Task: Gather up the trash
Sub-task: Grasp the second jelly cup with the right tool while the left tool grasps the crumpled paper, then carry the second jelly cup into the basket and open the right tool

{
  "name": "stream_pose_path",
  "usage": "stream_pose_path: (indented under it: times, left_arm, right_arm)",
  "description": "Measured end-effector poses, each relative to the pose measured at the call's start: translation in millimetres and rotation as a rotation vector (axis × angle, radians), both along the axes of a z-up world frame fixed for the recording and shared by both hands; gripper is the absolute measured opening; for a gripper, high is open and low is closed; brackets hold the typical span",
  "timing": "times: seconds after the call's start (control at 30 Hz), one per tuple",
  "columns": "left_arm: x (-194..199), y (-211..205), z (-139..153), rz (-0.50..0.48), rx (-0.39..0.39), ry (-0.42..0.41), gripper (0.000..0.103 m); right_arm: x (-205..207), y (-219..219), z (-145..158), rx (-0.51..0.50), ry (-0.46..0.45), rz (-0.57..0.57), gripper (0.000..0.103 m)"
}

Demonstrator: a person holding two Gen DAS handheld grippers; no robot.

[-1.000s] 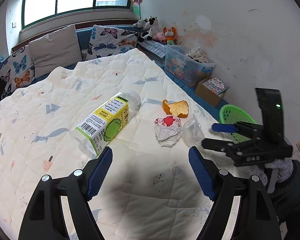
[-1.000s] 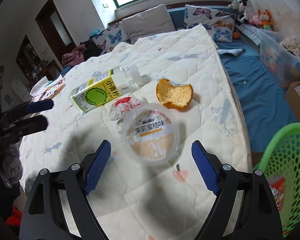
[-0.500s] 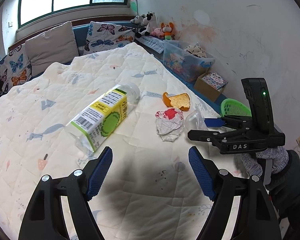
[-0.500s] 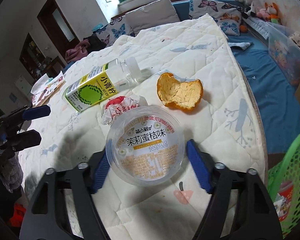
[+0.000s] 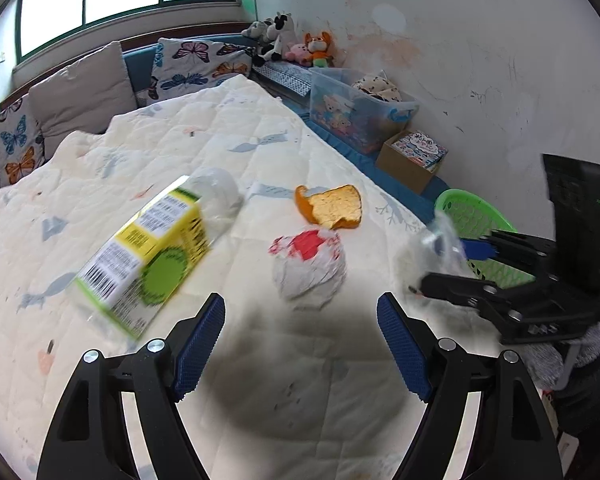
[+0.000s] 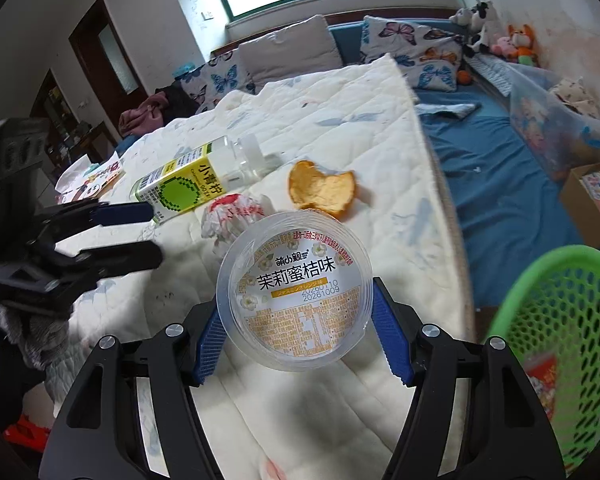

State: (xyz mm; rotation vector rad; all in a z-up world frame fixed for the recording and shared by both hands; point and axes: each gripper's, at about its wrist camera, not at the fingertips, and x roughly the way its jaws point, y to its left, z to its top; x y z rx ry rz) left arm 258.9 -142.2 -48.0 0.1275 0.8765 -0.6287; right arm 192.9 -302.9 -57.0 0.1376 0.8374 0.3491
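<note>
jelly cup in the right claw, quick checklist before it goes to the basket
1. Right claw shut on the jelly cup, having just closed: ok.
2. Cup lifted off the quilt: cannot tell.
3. Green basket within sight on the right: ok.
4. Basket has room: ok, mostly empty.
5. Left claw open, holding nothing: ok.
6. Bottle, wrapper and peel collected: not ok.

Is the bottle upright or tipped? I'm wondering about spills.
Tipped: the bottle lies on its side on the quilt, its white cap end pointing toward the pillows. Whether liquid remains inside cannot be told.
</note>
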Motion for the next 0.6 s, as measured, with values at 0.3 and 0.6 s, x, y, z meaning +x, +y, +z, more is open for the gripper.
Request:
stream_pose_path:
  times: [0.3,0.6]
  left_arm:
    - [24.2,-31.0,-14.5,0.009,0.024,0.029,0.076]
    - [36.0,-34.9,-30.1,0.036,0.019,0.078,0.048]
  right_arm:
    - [-27.0,-42.2,8.4,-0.003,-0.017,-0.107,0.066]
    - [-46.3,-82.2,4.1,-0.003,0.000,-0.211,0.066]
